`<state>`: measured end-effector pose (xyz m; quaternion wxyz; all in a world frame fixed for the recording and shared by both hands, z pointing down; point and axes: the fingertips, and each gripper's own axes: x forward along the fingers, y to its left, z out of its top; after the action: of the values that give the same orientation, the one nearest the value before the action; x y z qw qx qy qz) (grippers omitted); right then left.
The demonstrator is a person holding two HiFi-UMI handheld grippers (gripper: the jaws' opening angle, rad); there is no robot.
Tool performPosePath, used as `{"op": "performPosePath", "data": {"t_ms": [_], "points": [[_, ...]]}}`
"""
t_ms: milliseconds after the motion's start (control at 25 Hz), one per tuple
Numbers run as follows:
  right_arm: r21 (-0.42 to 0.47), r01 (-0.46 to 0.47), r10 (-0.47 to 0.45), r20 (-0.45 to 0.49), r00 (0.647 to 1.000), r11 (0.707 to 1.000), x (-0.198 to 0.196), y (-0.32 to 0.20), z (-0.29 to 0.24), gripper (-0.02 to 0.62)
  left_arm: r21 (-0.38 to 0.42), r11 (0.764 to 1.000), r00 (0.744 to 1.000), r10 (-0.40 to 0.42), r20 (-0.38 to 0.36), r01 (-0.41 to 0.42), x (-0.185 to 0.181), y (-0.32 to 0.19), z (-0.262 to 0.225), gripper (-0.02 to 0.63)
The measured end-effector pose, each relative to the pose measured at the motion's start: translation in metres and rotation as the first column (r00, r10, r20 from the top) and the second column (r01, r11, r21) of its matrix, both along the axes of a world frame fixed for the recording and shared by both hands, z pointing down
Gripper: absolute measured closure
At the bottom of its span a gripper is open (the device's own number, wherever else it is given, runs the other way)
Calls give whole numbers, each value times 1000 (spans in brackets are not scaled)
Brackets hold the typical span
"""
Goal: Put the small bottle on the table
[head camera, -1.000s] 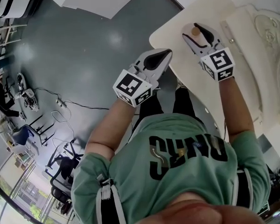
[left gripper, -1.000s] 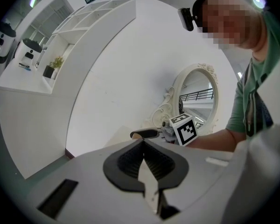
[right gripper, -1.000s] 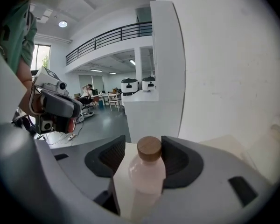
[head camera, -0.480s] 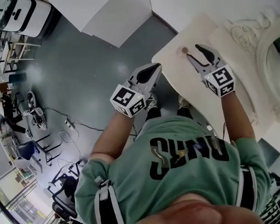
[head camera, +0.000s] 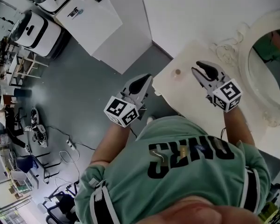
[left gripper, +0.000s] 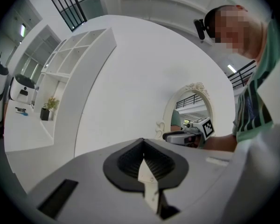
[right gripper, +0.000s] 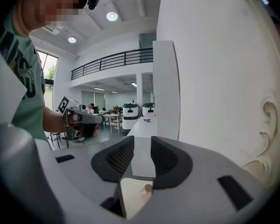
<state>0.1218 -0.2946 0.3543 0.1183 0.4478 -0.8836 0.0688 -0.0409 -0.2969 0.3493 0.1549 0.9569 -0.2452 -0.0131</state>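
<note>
Now | left gripper [left gripper: 142, 161]: jaws pressed together, empty | right gripper [right gripper: 140, 158]: jaws half-spread, just been closing, nothing between | bottle [head camera: 178, 72] on table [head camera: 189, 99]

Bright, even indoor light from recessed ceiling lamps [right gripper: 112, 16]; shadows soft. Both gripper views show strong fisheye bending and dark vignetted corners, with blurred near foreground; head view also curved at edges.

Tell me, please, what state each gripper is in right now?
Left gripper: shut, holding nothing.
Right gripper: open, jaws have just been closing, nothing between them.
</note>
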Motion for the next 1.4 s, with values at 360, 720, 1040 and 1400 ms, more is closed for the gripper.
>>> {"op": "performPosePath", "data": {"t_ms": [360, 720, 1040, 1400], "points": [[64, 55, -57, 24, 998, 996, -8, 9, -43, 580, 48, 998, 1000, -30, -8, 30, -5, 2, -31, 597], [59, 77, -83, 103, 991, 995, -19, 8, -57, 600, 52, 999, 1000, -15, -3, 15, -9, -2, -36, 597], [51, 90, -95, 96, 991, 995, -23, 12, -53, 601, 36, 999, 1000, -26, -3, 26, -11, 4, -33, 597], [52, 109, -112, 71, 991, 993, -28, 19, -50, 601, 41, 999, 1000, -31, -5, 31, -16, 12, -31, 597]]}}
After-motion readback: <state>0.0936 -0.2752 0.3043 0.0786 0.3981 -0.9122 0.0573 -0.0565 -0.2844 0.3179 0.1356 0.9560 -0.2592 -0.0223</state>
